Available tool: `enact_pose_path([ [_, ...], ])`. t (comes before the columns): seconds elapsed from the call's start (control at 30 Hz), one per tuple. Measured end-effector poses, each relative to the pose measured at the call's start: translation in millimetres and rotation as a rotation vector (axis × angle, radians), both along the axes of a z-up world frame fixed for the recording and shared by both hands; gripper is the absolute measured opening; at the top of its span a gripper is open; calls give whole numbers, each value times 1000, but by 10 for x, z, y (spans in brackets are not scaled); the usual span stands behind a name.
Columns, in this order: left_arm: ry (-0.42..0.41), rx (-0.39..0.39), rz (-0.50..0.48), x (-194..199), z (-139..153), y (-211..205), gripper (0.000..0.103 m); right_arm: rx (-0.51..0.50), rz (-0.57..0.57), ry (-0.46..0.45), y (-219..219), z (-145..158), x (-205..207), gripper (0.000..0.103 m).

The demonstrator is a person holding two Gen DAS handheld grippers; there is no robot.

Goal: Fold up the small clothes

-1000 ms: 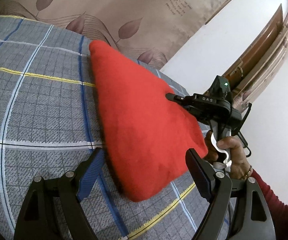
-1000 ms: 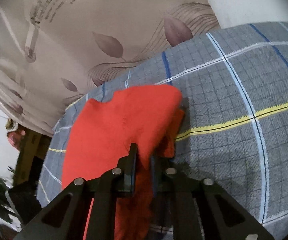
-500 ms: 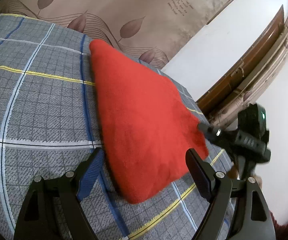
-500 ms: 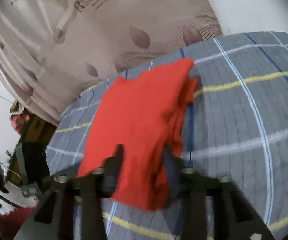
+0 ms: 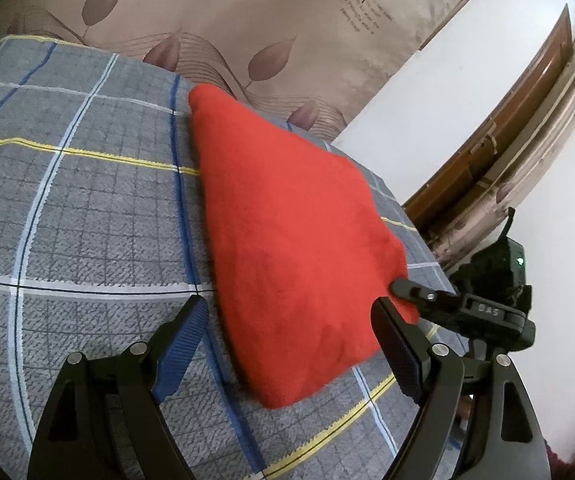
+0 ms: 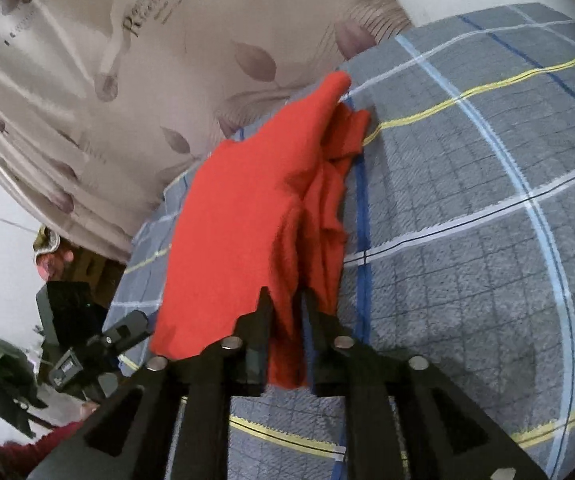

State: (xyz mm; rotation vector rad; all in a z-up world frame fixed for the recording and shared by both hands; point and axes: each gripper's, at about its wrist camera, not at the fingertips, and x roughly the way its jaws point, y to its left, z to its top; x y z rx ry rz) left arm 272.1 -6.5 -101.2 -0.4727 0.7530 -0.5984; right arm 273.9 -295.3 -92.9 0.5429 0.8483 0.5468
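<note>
A red garment (image 5: 287, 220) lies folded on a grey checked bedspread (image 5: 87, 220). My left gripper (image 5: 291, 316) stands open, its fingers straddling the garment's near end without pressing it. In the right wrist view the garment (image 6: 239, 220) runs back from my right gripper (image 6: 287, 308). A bunched fold of it fills the narrow gap between the jaws, which are opening slightly. Part of the cloth drapes over the left finger. In the left wrist view the right gripper (image 5: 401, 285) meets the garment's near right corner.
A beige curtain with leaf print (image 5: 247, 20) hangs behind the bed. A white wall and a wooden door frame (image 5: 507, 140) stand at the right, past the bed's edge. A red sleeve (image 6: 47, 452) and the left gripper (image 6: 127, 328) show at the lower left.
My right gripper has drawn back along the garment's right side to its near corner, taking the held fold with it. The left gripper has kept still and open.
</note>
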Motion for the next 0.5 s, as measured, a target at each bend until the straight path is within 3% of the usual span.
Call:
enact_pose_path([
  [0.07, -3, 18, 14, -11, 7, 0, 84, -31, -37, -7, 31, 19, -25, 57],
  [0.13, -8, 49, 32, -28, 21, -19, 84, -36, -50, -16, 47, 39, -40, 73],
  [0.37, -25, 139, 86, -88, 62, -74, 84, -80, -104, -17, 48, 53, -46, 74],
  [0.5, -27, 175, 103, -99, 72, -82, 84, -72, -115, -18, 26, 43, -48, 81],
])
